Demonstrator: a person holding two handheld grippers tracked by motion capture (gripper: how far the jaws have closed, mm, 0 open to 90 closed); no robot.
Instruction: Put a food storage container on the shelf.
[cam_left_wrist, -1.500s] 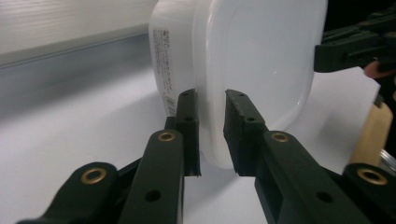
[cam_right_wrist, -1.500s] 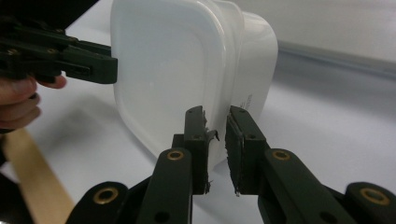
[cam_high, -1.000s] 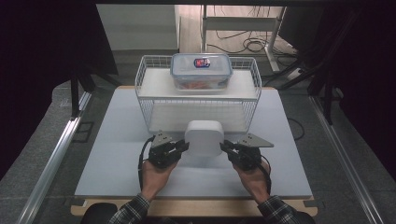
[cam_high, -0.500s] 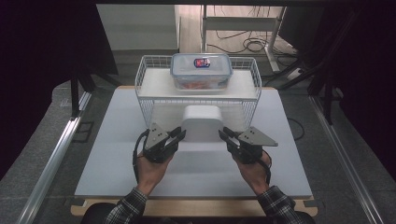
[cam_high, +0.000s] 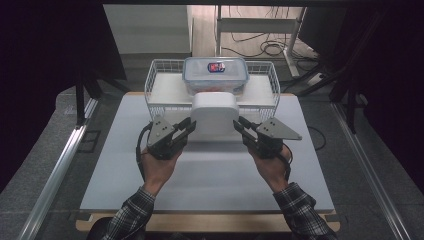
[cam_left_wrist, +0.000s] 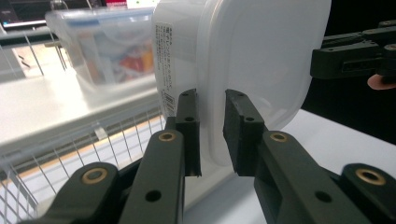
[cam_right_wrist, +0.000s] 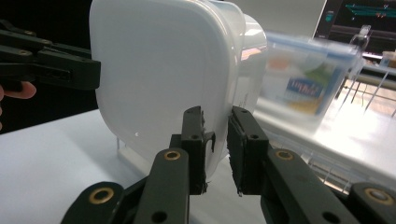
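A white lidded plastic container (cam_high: 215, 117) hangs above the table, held between both grippers just in front of the wire basket (cam_high: 155, 86). My left gripper (cam_high: 191, 125) is shut on the container's left rim, and my right gripper (cam_high: 237, 124) is shut on its right rim. In the left gripper view the jaws (cam_left_wrist: 212, 100) pinch the rim of the container (cam_left_wrist: 261, 60), with the other gripper (cam_left_wrist: 350, 56) beyond it. In the right gripper view the jaws (cam_right_wrist: 218, 116) clamp the rim of the container (cam_right_wrist: 159, 70), with the left gripper (cam_right_wrist: 51, 65) on its far side.
A clear food box with a blue-edged lid (cam_high: 216, 75) sits inside the wire basket at the back of the white table (cam_high: 200, 185). The same box appears behind the container in both gripper views (cam_left_wrist: 107, 51) (cam_right_wrist: 308, 84). Metal rails and cables lie beyond the table's sides.
Both grippers have risen together with the white container, which has left the table and now hangs level with the basket's front rim.
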